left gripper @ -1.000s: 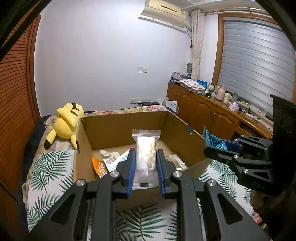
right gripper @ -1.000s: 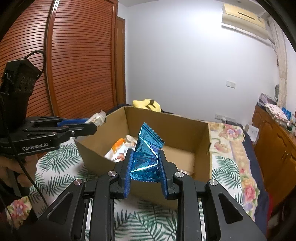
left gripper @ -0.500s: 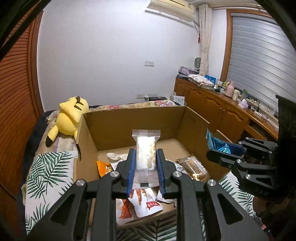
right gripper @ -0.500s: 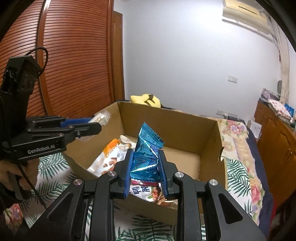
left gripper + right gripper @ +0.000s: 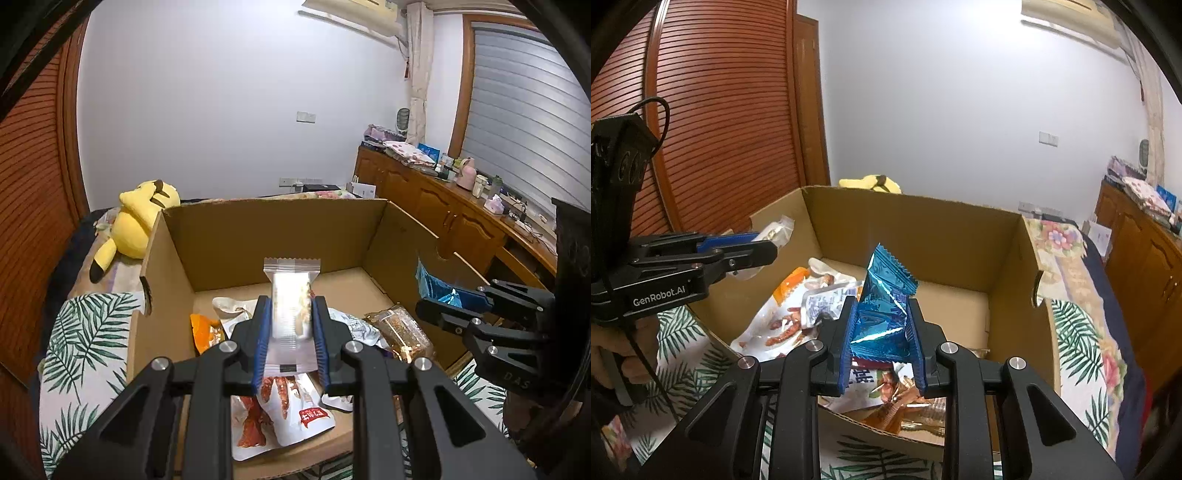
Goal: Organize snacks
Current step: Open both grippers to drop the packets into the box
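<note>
Snacks are mid-delivery: left tool (image 5: 291,325) clamps a clear packet (image 5: 291,295), right tool (image 5: 882,325) clamps a blue foil packet (image 5: 884,306), both above the cardboard box (image 5: 923,221). Next, I judge: lower and release among the packets beneath.

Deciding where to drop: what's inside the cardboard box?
In the cardboard box: orange packet, white chicken-feet bag, brown granola pack, bare far floor. Anything beneath them is hidden.

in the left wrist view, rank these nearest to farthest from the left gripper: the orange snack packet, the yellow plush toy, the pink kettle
1. Orange snack packet, inside the box, just left of the left gripper.
2. Yellow plush toy, behind the box's left corner.
3. Pink kettle, on the right-hand counter.
</note>
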A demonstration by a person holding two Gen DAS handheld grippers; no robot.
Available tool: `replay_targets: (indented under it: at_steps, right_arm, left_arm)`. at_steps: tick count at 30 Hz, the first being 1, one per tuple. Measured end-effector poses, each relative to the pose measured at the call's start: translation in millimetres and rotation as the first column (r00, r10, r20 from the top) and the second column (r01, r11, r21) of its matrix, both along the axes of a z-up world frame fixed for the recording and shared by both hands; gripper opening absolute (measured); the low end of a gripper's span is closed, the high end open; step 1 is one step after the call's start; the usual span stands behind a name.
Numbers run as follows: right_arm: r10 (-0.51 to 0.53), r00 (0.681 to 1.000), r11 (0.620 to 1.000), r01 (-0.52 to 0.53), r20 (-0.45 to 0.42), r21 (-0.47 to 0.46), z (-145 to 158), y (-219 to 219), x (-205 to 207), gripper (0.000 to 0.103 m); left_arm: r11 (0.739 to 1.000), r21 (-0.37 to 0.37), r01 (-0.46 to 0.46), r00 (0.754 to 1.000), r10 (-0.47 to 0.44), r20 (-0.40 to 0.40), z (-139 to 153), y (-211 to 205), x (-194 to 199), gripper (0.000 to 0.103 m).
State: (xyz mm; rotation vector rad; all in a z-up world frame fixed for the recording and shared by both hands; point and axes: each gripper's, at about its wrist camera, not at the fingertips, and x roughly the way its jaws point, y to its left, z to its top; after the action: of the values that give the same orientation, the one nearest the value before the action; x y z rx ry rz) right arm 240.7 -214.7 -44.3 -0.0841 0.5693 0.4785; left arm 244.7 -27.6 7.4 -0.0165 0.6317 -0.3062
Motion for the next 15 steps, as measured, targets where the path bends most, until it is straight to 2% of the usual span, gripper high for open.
replay_targets:
  at_steps: [4,6,7,8,9,15]
  right_arm:
    - [-0.003,1.000,1.000,0.004,-0.017,0.019,-1.7,-2.4,2.8,0.025]
    - [-0.007,1.000,1.000,0.007,-0.020,0.018,-2.0,-3.1,3.0,0.028]
    - [-0.008,1.000,1.000,0.008,-0.021,0.020,-2.3,-4.4,3.1,0.032]
    - [-0.009,1.000,1.000,0.009,-0.023,0.023,-1.7,-5.4,4.3,0.040]
    - [-0.010,1.000,1.000,0.010,-0.023,0.028,-1.4,-6.6,3.6,0.041]
    - [-0.004,1.000,0.999,0.004,-0.007,0.038,6.6,-5.2,-7.0,0.041]
  left_arm:
    - [1.000,0.022,-0.008,1.000,0.008,-0.001,-4.4,-2.0,3.0,0.021]
    - [1.000,0.022,-0.009,1.000,0.009,-0.005,-6.5,-2.4,3.6,0.023]
    - [1.000,0.023,-0.010,1.000,0.010,-0.006,-7.4,-2.3,3.6,0.029]
    - [1.000,0.024,-0.014,1.000,0.014,-0.004,-7.8,-2.2,3.6,0.034]
    - [1.000,0.024,-0.019,1.000,0.019,-0.001,-7.6,-2.1,3.2,0.042]
    - [0.999,0.027,-0.021,1.000,0.021,0.008,-1.9,-3.1,-3.9,0.048]
